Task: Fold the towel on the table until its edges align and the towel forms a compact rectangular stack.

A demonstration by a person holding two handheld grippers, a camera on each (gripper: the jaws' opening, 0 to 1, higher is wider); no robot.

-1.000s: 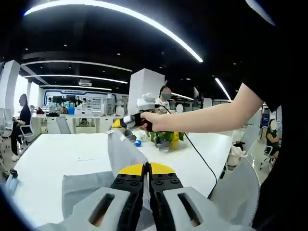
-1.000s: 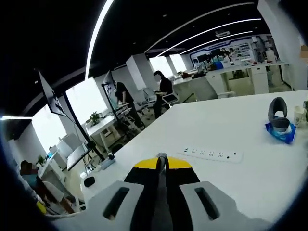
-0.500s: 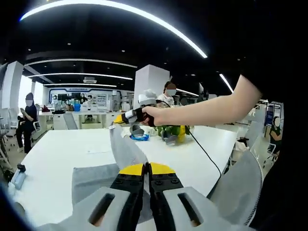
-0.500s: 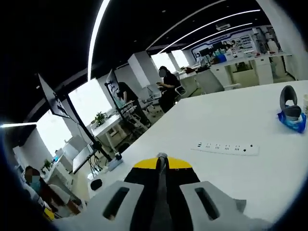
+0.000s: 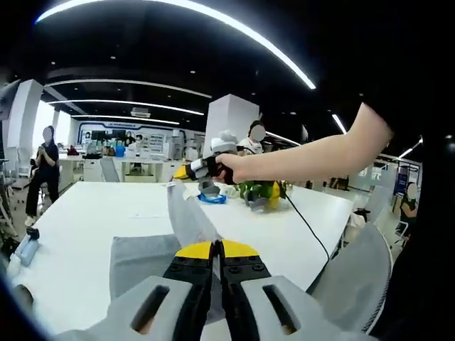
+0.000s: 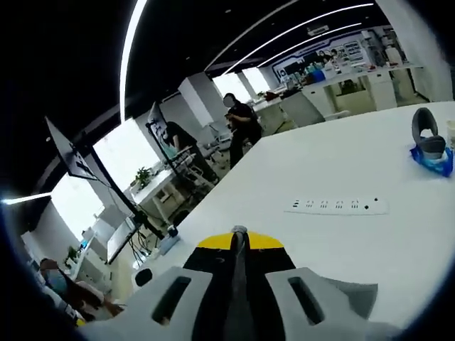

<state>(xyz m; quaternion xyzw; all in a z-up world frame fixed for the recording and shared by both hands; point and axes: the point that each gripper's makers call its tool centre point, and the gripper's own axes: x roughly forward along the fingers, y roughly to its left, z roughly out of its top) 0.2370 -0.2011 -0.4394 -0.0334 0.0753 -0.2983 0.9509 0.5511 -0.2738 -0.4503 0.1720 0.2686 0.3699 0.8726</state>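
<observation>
Left gripper view: left gripper [image 5: 216, 249] fingers pinch towel [image 5: 142, 259] | right gripper [image 6: 239, 241] fingers clamp towel, lifted

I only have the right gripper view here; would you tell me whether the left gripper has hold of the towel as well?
Observer: Yes. In the left gripper view, the left gripper has its jaws closed on the grey towel.
Operator: Thank you. How does it hang between the two grippers?
Observer: One corner rises in a narrow peak to the right gripper, held above the table; the rest lies flat.
Operator: Is anything close to it on that side?
Observer: What looks like a small bottle lies near the table's edge, apart from the cloth.
</observation>
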